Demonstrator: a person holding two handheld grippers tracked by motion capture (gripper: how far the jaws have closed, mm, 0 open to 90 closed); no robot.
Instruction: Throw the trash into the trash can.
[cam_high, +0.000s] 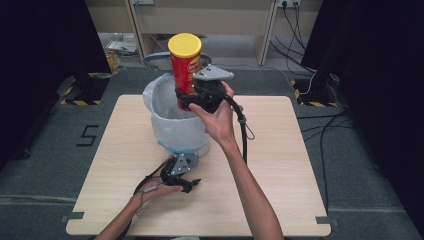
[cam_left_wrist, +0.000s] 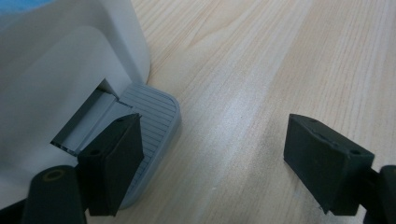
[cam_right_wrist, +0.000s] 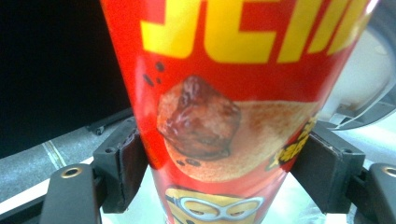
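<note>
A red crisp can (cam_high: 185, 65) with a yellow lid stands upright just over the open mouth of a white pedal bin (cam_high: 172, 125) lined with a pale bag. My right gripper (cam_high: 192, 97) is shut on the can's lower part. In the right gripper view both pads press on the can (cam_right_wrist: 224, 93). My left gripper (cam_high: 192, 184) rests low on the table in front of the bin, open. In the left gripper view one of its fingers (cam_left_wrist: 112, 158) lies over the bin's grey ribbed pedal (cam_left_wrist: 156, 116), the other over bare wood.
The bin's grey lid (cam_high: 156, 57) stands raised behind it. The wooden table (cam_high: 280, 165) has free room to the right and in front. Cables (cam_high: 320, 90) run over the grey floor beyond the table's far right corner.
</note>
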